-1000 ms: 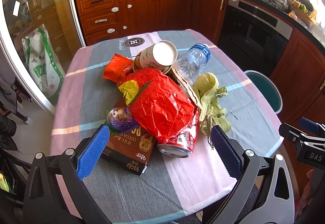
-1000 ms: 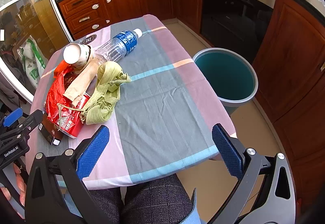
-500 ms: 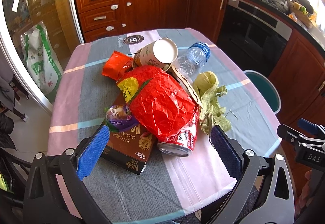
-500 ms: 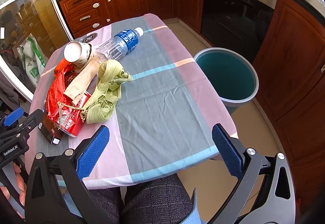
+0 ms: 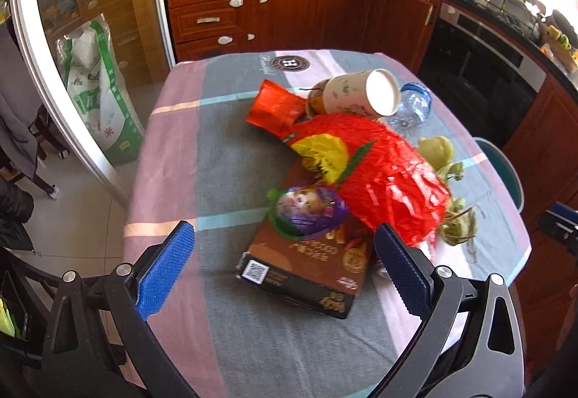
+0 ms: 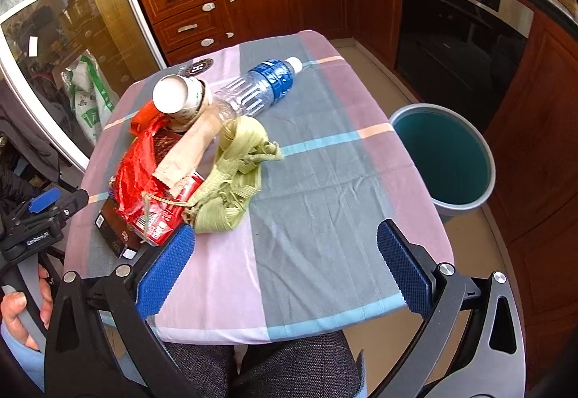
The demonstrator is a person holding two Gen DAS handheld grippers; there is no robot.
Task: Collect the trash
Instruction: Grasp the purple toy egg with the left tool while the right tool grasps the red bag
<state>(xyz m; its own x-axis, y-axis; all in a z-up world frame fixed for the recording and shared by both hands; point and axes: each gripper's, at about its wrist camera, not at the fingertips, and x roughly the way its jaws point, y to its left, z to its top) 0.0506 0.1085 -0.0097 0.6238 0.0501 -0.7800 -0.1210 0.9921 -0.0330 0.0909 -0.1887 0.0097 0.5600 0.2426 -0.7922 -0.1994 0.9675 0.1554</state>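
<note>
A pile of trash lies on the table (image 5: 231,152): a crumpled red bag (image 5: 390,174), a brown snack box (image 5: 307,268), a purple pouch (image 5: 307,210), an orange wrapper (image 5: 274,107), a paper cup (image 5: 361,96), a plastic bottle (image 6: 260,87), green corn husks (image 6: 234,174), a brown paper bag (image 6: 191,152) and a red can (image 6: 162,221). My left gripper (image 5: 281,271) is open, just before the brown box. My right gripper (image 6: 285,268) is open and empty above the table's near edge. A teal bin (image 6: 444,159) stands on the floor right of the table.
Wooden kitchen cabinets (image 5: 274,8) and a black oven (image 6: 458,37) line the back and right. A glass door (image 5: 72,37) with a green-white sack (image 5: 101,94) behind it is at left. The person's lap (image 6: 281,365) is below the table edge.
The left gripper has swung left and moved closer to the pile; the brown box now sits between its fingers. The right gripper moved a little forward over the table edge.
</note>
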